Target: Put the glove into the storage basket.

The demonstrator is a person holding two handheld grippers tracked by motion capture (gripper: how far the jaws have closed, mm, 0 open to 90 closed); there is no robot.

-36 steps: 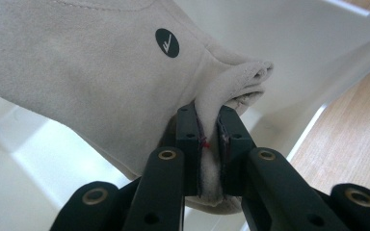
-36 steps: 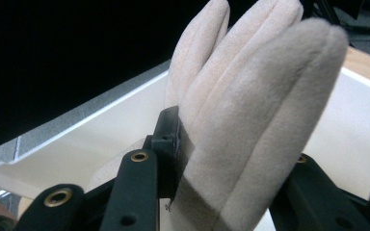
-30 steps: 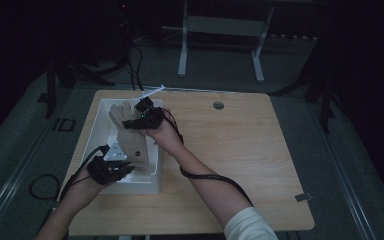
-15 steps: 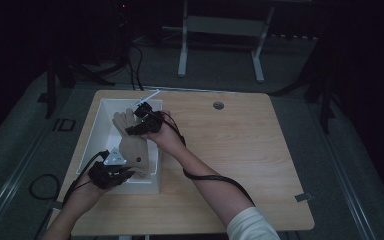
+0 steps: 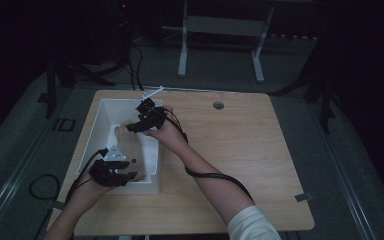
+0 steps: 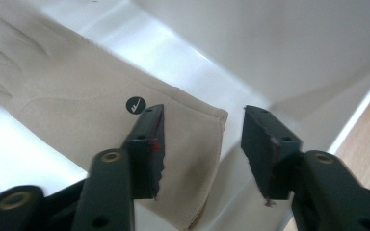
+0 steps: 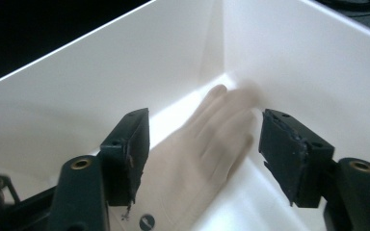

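Gloves and box come first: your beige glove [image 6: 96, 106] lies flat inside the white box [image 5: 150, 185], which sits on the left part of the wooden table [image 5: 260, 150].

From the high view you see both of your hands over that box. Your left gripper [image 5: 125, 176] is at the near end, and your right gripper [image 5: 132, 127] is at the far end, with its cable looping down along your forearm. That view is dim, so the glove reads there as little more than a pale patch on the box floor.

Your left gripper view gives the detail the high view lacks. The glove's cuff end lies under your jaws, a small round dark tag [image 6: 135, 104] sits on the fabric, and a strip of tabletop shows at the right edge. Your left gripper [image 6: 202, 159] has just been opening; its jaws now stand apart, and the cuff is below them with nothing pinched.

Your right gripper view shows the other end. The glove's fingers reach into the far corner of the box, slightly blurred. Your right gripper [image 7: 200, 159] has also just been opening; its jaws stand wide above the glove, clear of the fabric.
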